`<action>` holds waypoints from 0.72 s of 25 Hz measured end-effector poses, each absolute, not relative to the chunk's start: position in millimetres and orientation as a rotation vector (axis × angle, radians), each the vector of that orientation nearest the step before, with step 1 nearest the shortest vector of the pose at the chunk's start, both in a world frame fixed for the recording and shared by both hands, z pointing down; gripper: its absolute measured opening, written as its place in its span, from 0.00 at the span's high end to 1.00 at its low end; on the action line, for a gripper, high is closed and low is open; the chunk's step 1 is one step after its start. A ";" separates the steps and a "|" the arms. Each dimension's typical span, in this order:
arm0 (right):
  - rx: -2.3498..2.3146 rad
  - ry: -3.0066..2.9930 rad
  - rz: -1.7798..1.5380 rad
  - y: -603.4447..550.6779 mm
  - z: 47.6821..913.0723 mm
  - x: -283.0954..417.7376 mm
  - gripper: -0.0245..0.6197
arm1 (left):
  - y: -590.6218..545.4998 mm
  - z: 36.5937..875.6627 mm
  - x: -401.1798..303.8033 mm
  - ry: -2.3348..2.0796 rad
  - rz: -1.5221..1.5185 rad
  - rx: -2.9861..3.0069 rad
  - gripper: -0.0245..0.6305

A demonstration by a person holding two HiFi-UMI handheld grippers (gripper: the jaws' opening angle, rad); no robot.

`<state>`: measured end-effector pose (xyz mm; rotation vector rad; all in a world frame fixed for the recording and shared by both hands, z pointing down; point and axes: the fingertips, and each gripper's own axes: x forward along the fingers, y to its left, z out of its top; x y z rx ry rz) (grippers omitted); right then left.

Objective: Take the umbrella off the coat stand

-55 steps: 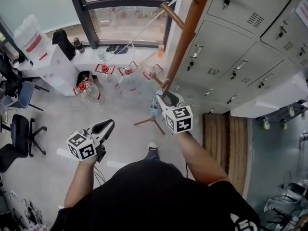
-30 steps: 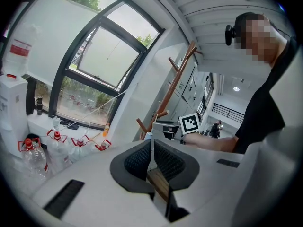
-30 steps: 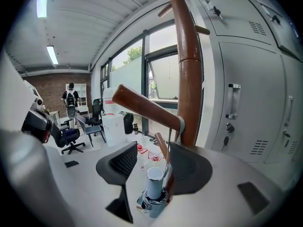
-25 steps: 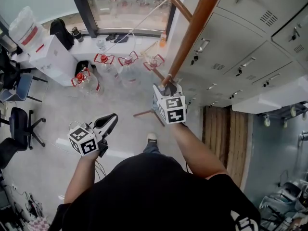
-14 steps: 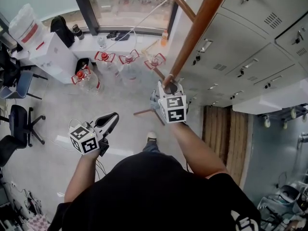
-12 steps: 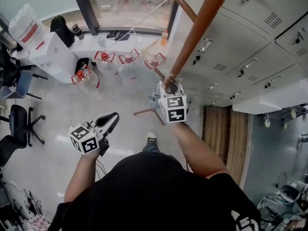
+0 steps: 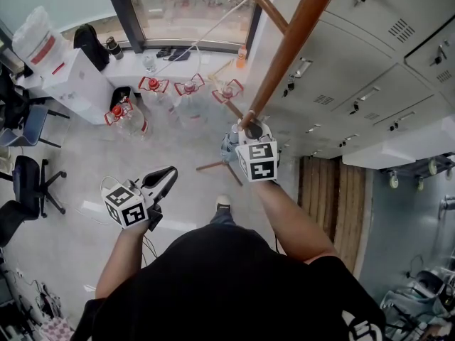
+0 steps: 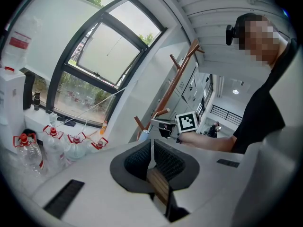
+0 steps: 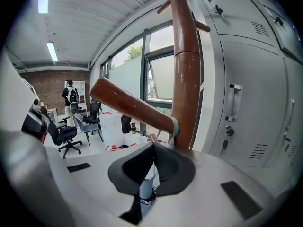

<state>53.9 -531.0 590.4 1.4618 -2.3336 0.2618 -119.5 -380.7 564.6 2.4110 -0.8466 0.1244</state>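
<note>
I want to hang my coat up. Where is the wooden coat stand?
In the head view, the coat stand rises at the upper right, beside the grey lockers and right of the window.

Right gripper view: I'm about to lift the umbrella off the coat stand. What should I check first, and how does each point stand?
1. Right gripper jaws together at the base of the peg: ok, they have just closed.
2. Umbrella hanging below the jaws: ok.
3. The thin cord at the tips pinched between the pads: cannot tell; it only shows running into them.
4. Peg bare toward its free end: ok.
5. Left gripper empty, away from the coat stand: ok.
</note>
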 end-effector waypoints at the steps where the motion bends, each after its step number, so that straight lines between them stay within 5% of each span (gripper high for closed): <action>1: 1.462 -2.336 0.266 -530.8 590.4 53.8 0.95 | -380.3 565.0 -120.1 -0.848 0.123 2.410 0.92; 18: 1.352 -2.388 0.229 -510.8 576.3 40.7 0.95 | -363.2 557.0 -128.4 -0.879 0.109 2.420 0.92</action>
